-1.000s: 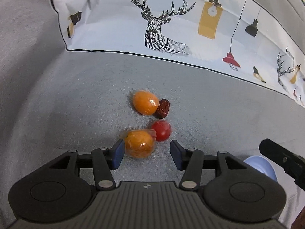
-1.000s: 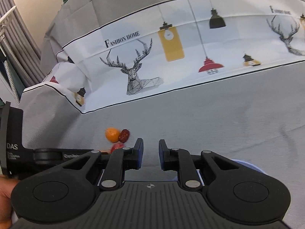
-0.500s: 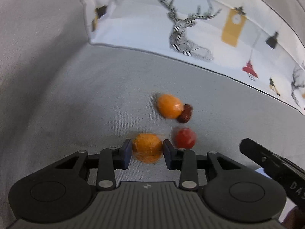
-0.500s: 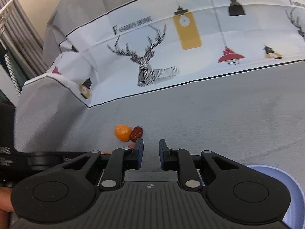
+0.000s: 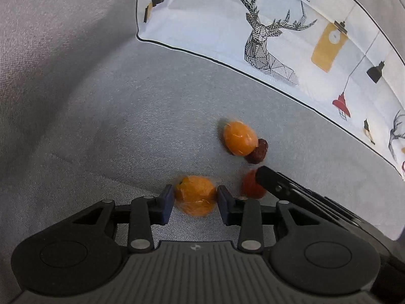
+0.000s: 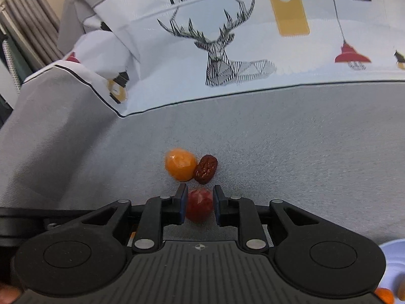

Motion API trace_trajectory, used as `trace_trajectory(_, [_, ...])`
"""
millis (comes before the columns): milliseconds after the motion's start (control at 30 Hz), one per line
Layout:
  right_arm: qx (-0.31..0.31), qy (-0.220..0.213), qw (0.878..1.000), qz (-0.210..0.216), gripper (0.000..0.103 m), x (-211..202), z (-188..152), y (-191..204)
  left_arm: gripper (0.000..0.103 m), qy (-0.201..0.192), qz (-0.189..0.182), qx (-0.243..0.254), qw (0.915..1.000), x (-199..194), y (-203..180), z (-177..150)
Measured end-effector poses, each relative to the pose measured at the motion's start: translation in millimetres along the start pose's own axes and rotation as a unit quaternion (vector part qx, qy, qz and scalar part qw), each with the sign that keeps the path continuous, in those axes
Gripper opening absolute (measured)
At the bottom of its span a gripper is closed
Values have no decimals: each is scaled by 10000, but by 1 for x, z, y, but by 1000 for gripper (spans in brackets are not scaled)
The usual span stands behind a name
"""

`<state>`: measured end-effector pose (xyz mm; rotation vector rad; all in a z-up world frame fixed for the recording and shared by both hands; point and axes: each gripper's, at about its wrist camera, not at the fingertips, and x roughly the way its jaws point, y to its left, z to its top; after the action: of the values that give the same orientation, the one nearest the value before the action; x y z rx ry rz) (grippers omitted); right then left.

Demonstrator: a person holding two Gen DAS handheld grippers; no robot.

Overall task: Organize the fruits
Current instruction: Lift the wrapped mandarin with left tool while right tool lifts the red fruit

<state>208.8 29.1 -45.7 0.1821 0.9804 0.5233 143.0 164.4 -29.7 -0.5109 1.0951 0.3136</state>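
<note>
A plastic-wrapped orange (image 5: 196, 198) lies on the grey cloth, and my left gripper (image 5: 195, 193) is shut on it, both blue pads against its sides. A little to its right a red fruit (image 5: 249, 185) (image 6: 198, 206) sits between the fingers of my right gripper (image 6: 200, 197). Those jaws are opening, with the left pad close on the fruit and a slim gap at the right pad. Just beyond lie a second wrapped orange (image 5: 238, 139) (image 6: 180, 163) and a dark red date (image 5: 258, 152) (image 6: 206, 168), touching each other.
A pale blue plate (image 6: 393, 258) shows at the lower right of the right wrist view, with an orange fruit (image 6: 384, 297) at its edge. A white printed cloth (image 6: 253, 50) with deer and lamps lies behind. The grey cloth folds upward on the left.
The left jaws have closed onto the wrapped orange. The right gripper has come down and forward from well behind the fruits, and its fingers now straddle the red fruit.
</note>
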Motion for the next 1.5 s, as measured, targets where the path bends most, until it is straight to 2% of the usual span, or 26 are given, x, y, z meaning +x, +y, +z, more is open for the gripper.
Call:
trace_trajectory(233, [56, 27, 10000, 61, 26, 10, 4, 1, 41, 12, -70, -171, 9998, 0, 6, 2])
trace_trajectory(500, [-95, 180, 9994, 294, 26, 13, 3, 5, 41, 154, -351, -885, 9953, -2, 29, -1])
trace_trajectory(933, [-34, 346, 9972, 663, 28, 19, 0, 1, 40, 179, -466, -942, 9943, -1, 32, -2])
trace_trajectory(1100, [-136, 285, 9972, 679, 27, 17, -3, 3, 40, 149, -488, -882, 9948, -2, 32, -1])
trace_trajectory(1267, [-76, 103, 9990, 423, 27, -4, -8, -2, 40, 28, -585, -722, 9957, -11, 28, 0])
trace_trajectory(1367, [-221, 79, 9992, 310, 27, -29, -12, 1, 40, -47, -682, -434, 9967, -21, 24, -4])
trace_trajectory(1500, [-486, 102, 9987, 115, 27, -63, -28, 19, 40, -164, -571, 84, 9982, -39, 17, -16])
